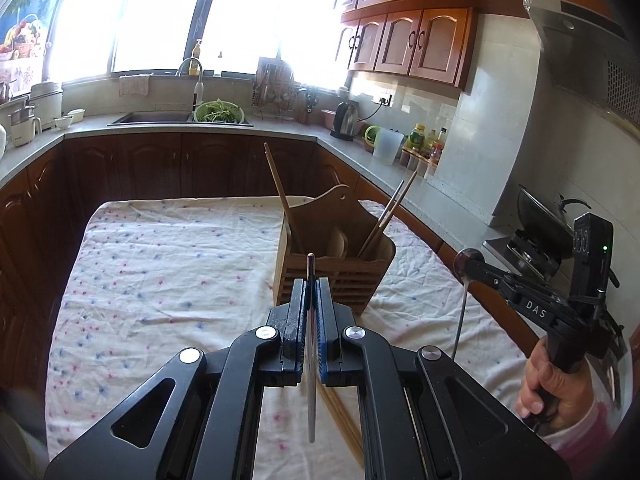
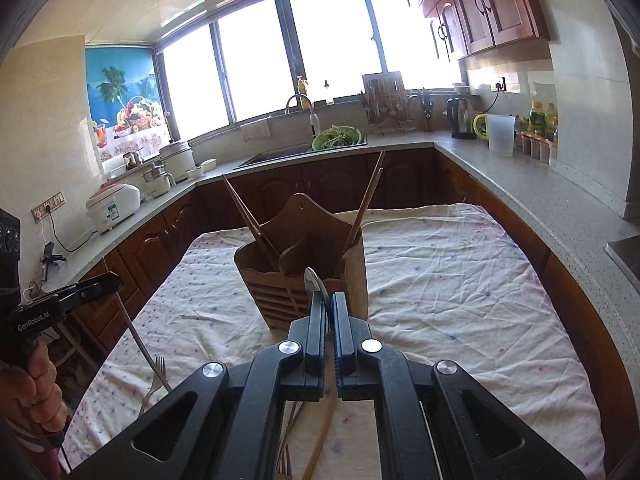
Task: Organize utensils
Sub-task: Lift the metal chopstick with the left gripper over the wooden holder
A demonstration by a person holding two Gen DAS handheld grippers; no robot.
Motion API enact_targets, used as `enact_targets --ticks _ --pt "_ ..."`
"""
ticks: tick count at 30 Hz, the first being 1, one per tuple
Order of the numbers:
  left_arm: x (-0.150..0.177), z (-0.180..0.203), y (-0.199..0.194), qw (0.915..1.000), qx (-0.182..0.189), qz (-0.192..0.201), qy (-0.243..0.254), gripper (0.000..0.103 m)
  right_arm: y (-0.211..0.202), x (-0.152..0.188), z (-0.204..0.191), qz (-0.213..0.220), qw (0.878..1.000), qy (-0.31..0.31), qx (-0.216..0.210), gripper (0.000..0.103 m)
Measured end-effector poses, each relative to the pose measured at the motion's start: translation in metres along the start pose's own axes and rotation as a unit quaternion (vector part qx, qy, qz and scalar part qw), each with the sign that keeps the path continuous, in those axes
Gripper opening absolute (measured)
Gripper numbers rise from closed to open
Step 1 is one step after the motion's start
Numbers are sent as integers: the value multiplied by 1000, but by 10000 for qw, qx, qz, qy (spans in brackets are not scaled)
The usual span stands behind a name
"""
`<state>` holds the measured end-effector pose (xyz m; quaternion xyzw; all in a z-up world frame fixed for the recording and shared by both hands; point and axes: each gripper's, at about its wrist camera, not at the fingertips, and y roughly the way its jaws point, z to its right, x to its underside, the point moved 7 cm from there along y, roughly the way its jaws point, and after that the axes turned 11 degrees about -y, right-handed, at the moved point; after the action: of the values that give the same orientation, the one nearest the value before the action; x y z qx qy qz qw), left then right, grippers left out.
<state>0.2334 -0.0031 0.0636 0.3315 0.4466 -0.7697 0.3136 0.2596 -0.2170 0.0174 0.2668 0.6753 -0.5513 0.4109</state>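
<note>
Where the floral cloth (image 1: 168,264) covers the table in a wood-cabinet kitchen with a sink (image 2: 280,156) under bright windows, one wooden utensil holder (image 2: 304,276) stands at frame centre, holding three chopsticks (image 2: 366,200). The left gripper (image 1: 311,300) is clamped on one fork (image 2: 138,336), tines down. The right gripper (image 2: 329,308) is clamped on one spoon (image 2: 314,280); two loose chopsticks (image 1: 340,420) lie lower centre.
</note>
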Motion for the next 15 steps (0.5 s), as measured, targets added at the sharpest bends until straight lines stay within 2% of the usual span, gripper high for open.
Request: enact_targets --ticks 7,15 --pt "-32 4 1 9995 85 296 -80 4 13 -15 10 221 9996 55 150 3" --pt "-94 17 5 9962 227 837 -120 4 26 -70 18 1025 9932 -51 545 3"
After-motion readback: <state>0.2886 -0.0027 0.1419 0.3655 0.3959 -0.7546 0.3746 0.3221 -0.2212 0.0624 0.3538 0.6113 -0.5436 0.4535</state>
